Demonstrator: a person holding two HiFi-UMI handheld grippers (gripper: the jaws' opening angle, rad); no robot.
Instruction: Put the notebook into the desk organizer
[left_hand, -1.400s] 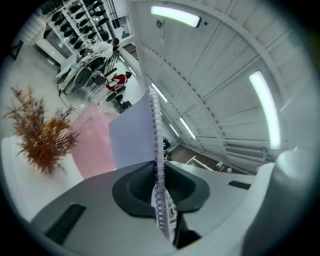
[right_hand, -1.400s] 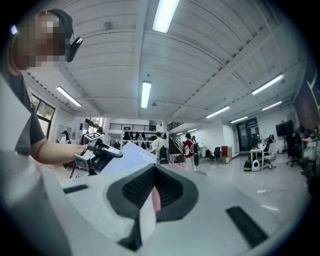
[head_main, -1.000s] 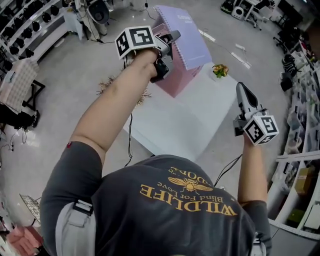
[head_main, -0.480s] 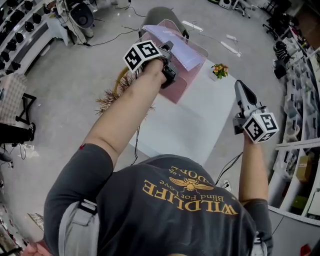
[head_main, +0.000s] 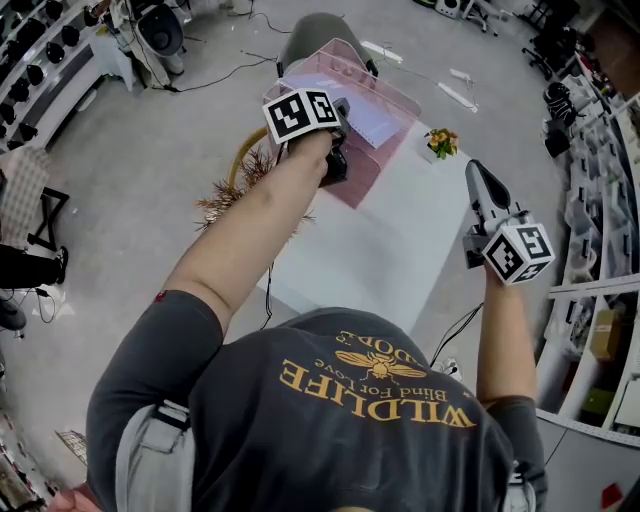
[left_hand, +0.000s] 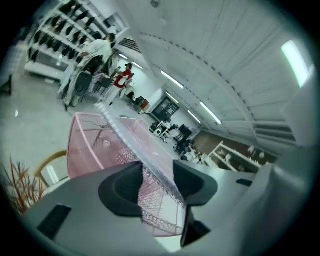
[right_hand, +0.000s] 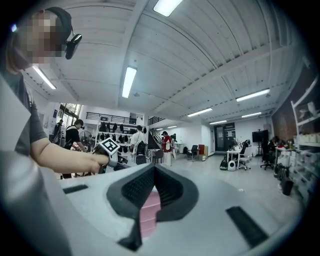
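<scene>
I am releasing: my left gripper (left_hand: 157, 175), jaws just opening and slightly apart, is straddling the lavender spiral-bound notebook (head_main: 370, 118) lying slanted inside the pink wire-mesh desk organizer (head_main: 355, 180); next, probably backing clear.

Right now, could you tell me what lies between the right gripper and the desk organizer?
A small potted plant stands on the white table between the right gripper and desk organizer; the head view shows it.

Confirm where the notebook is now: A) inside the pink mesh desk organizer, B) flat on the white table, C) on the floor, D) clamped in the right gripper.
A: the head view shows the notebook down between the pink mesh walls of the desk organizer.
</scene>
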